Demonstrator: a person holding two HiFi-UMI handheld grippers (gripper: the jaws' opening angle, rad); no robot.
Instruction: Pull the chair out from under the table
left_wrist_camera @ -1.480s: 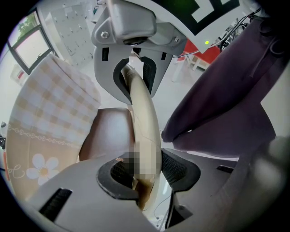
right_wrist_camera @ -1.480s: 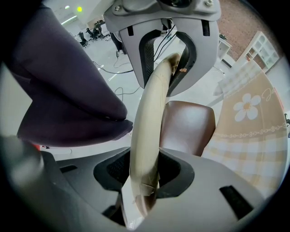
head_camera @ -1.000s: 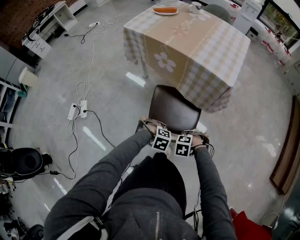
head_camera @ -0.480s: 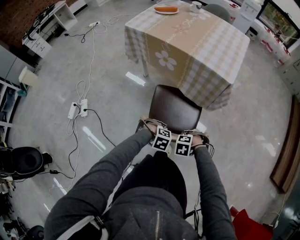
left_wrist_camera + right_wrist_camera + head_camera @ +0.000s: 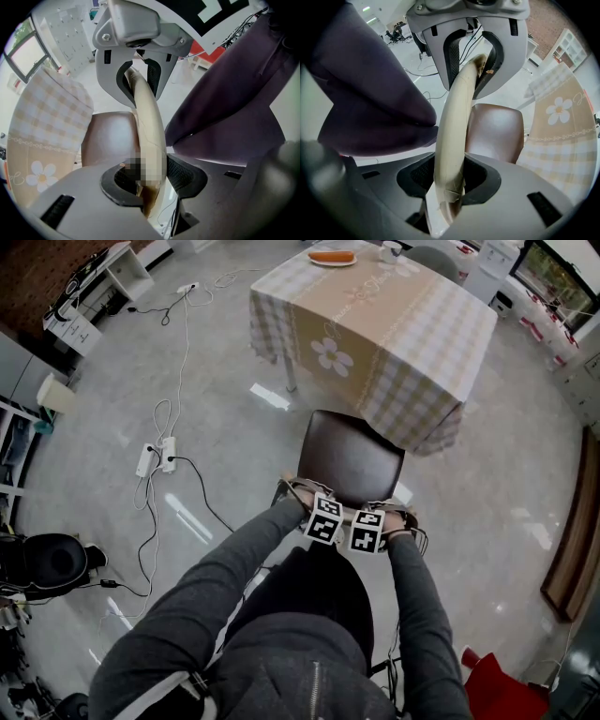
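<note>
The chair has a dark brown seat and a curved cream backrest rail. It stands just in front of the table, which wears a beige checked cloth with a flower print. My left gripper and right gripper sit side by side on the rail, both pointing down. In the left gripper view the rail runs between the jaws of the left gripper, pads pressed on it. The right gripper clamps the same rail, with the seat below.
A power strip and loose cables lie on the floor to the left. A black round machine sits at the left edge, a red object at the bottom right. A plate of food is on the table's far side.
The table has slipped slightly up and away in the head view while the chair and both grippers keep their place in it; the chair has come a little further from the table.
</note>
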